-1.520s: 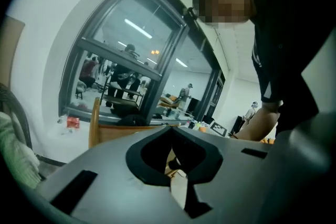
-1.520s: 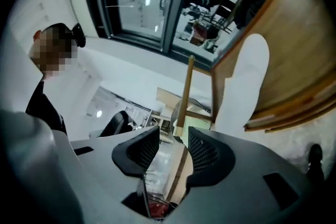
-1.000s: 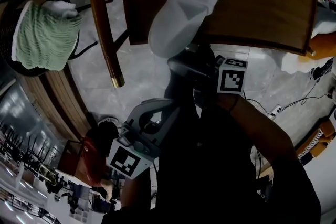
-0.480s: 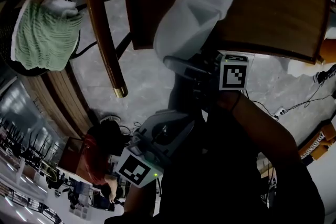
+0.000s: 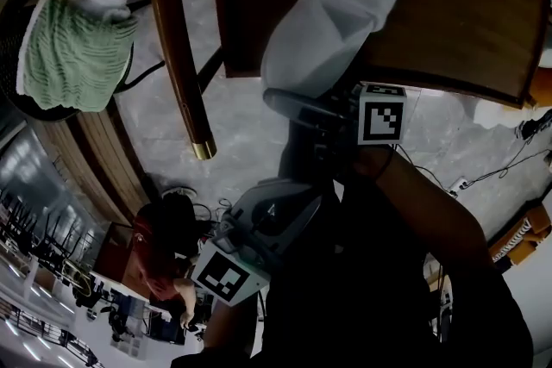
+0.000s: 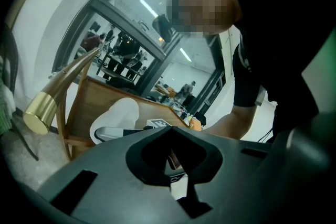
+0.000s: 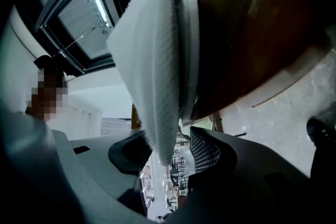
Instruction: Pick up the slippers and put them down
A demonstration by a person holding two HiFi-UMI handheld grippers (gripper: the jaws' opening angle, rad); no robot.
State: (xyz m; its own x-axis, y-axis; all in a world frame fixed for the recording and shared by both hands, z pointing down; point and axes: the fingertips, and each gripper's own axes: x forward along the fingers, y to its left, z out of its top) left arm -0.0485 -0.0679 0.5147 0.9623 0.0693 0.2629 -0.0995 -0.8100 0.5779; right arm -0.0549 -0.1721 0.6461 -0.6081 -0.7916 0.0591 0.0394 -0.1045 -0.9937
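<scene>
White slipper [image 5: 336, 9] is pinched by its heel in the right gripper [image 5: 304, 102], long axis pointing straight away over the wooden surface [image 5: 466, 4], while the left gripper [image 5: 259, 221] hangs well back, closed on nothing.

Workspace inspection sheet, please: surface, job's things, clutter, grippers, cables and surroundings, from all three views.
Surface: wooden tabletop, bare where seen; grey marble floor below.
Job's things: one white slipper, held up beside the tabletop; no second slipper seen.
Clutter: green towel, draped at the left.
Grippers: right gripper shut on the slipper's lower end; left gripper shut, empty.
Cables: thin leads on the floor at right.
Surroundings: brass-capped wooden leg; glass partition behind.
</scene>
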